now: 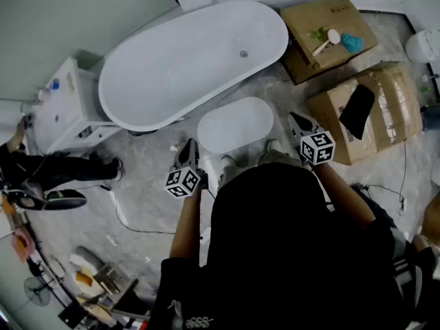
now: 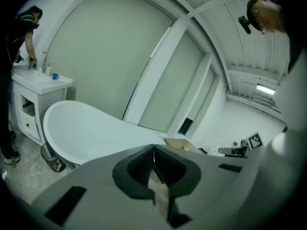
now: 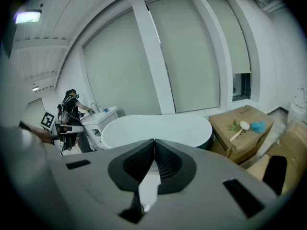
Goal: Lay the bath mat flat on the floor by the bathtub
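A white oval bath mat point(image 1: 236, 124) lies flat on the marble floor right beside the white bathtub point(image 1: 192, 60). My left gripper point(image 1: 187, 150) hovers at the mat's left end and my right gripper point(image 1: 298, 121) at its right end; both are off the mat. In the left gripper view the jaws point(image 2: 154, 152) are pressed together with nothing between them, pointing over the tub point(image 2: 91, 133). The right gripper point(image 3: 154, 147) is likewise shut and empty, with the tub point(image 3: 158, 126) ahead of it.
Two cardboard boxes point(image 1: 326, 33) point(image 1: 375, 108) stand right of the tub, one bearing a black item point(image 1: 357, 110). A white vanity point(image 1: 65, 108) sits at the tub's left end, with a person point(image 1: 41, 167) beside it. A cable point(image 1: 130, 222) trails over the floor.
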`<state>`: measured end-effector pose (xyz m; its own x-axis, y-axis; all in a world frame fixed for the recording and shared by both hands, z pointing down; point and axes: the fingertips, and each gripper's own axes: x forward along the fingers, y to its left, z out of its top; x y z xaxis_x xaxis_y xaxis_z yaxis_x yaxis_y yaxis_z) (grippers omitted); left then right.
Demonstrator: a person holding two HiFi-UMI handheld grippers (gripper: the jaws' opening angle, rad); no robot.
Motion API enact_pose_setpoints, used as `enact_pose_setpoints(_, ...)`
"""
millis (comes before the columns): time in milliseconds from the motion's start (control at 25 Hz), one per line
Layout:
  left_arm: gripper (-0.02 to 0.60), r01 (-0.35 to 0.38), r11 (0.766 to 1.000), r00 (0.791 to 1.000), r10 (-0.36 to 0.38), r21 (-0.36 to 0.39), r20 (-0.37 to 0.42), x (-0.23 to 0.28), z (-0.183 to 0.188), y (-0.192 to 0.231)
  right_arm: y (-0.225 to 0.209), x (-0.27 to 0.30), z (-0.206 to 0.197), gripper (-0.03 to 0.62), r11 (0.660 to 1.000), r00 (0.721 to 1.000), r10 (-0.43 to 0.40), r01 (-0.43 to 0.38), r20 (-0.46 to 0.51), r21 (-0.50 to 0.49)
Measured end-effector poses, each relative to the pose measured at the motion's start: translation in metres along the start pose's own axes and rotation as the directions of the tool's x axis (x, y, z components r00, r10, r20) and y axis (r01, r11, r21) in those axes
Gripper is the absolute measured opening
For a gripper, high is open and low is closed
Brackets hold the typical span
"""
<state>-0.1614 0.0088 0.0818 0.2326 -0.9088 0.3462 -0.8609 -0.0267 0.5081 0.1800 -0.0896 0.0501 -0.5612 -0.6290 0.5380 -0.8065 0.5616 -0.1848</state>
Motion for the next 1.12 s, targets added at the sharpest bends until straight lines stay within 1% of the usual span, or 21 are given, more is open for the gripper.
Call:
enact_pose_setpoints(80, 0.019, -0.064, 0.998, 0.995, 0.063, 0.005, 0.080, -0.001, 0.016, -0.009, -0.021, -0.001, 0.027, 0.023, 0.999, 0.999, 0.020, -0.018, 0.040, -0.045)
enact_pose_setpoints(160, 0.018, -0.131, 0.991, 0.980, 0.128, 0.005, 0.152, -0.006, 0.028, -0.017, -0.036, -0.004, 0.052, 0.023, 0.995, 0.996, 0.045, -0.037, 0.082, -0.092)
enact_pose_setpoints(200, 0.020, -0.153, 0.988, 0.972, 0.150, -0.001, 0.183, -0.008, 0.032, -0.023, -0.042, -0.007, 0.064, 0.023, 0.993, 0.993, 0.057, -0.045, 0.105, -0.111)
enact_pose_setpoints(240, 0.020, -0.162, 0.987, 0.964, 0.160, -0.010, 0.212, -0.008, 0.036, -0.031, -0.049, -0.010, 0.076, 0.023, 0.991, 0.989, 0.068, -0.052, 0.129, -0.125)
enact_pose_setpoints(320, 0.020, -0.153, 0.988, 0.951, 0.151, -0.012, 0.270, -0.007, 0.043, -0.053, -0.061, -0.015, 0.099, 0.023, 0.988, 0.981, 0.084, -0.059, 0.174, -0.140)
enact_pose_setpoints(360, 0.020, -0.149, 0.989, 0.944, 0.141, 0.004, 0.298, -0.005, 0.047, -0.064, -0.066, -0.017, 0.110, 0.023, 0.987, 0.977, 0.090, -0.061, 0.195, -0.149)
enact_pose_setpoints(440, 0.020, -0.159, 0.985, 0.934, 0.130, 0.063, 0.334, -0.003, 0.050, -0.085, -0.069, -0.021, 0.127, 0.023, 0.985, 0.968, 0.106, -0.072, 0.229, -0.156)
enact_pose_setpoints(560, 0.020, -0.187, 0.970, 0.934, 0.126, 0.154, 0.335, 0.004, 0.055, -0.110, -0.065, -0.025, 0.142, 0.021, 0.984, 0.956, 0.133, -0.096, 0.260, -0.148)
enact_pose_setpoints(680, 0.020, -0.197, 0.960, 0.935, 0.123, 0.198, 0.332, 0.012, 0.061, -0.125, -0.065, -0.034, 0.147, 0.021, 0.978, 0.949, 0.133, -0.078, 0.285, -0.195)
enact_pose_setpoints(800, 0.020, -0.214, 0.954, 0.931, 0.134, 0.211, 0.339, 0.017, 0.065, -0.131, -0.076, -0.039, 0.143, 0.021, 0.975, 0.950, 0.107, -0.042, 0.293, -0.219)
enact_pose_setpoints(880, 0.020, -0.218, 0.953, 0.931, 0.139, 0.209, 0.338, 0.019, 0.067, -0.131, -0.086, -0.042, 0.140, 0.021, 0.976, 0.949, 0.066, 0.003, 0.308, -0.218)
enact_pose_setpoints(960, 0.020, -0.217, 0.953, 0.933, 0.139, 0.210, 0.333, 0.023, 0.068, -0.130, -0.095, -0.046, 0.141, 0.021, 0.976, 0.941, 0.025, 0.050, 0.336, -0.214)
enact_pose_setpoints(1040, 0.020, -0.215, 0.953, 0.934, 0.138, 0.211, 0.331, 0.030, 0.068, -0.131, -0.102, -0.048, 0.142, 0.021, 0.976, 0.937, 0.012, 0.065, 0.348, -0.208)
enact_pose_setpoints(1120, 0.020, -0.215, 0.954, 0.934, 0.138, 0.209, 0.330, 0.036, 0.068, -0.133, -0.105, -0.046, 0.142, 0.021, 0.977, 0.939, 0.016, 0.059, 0.344, -0.205)
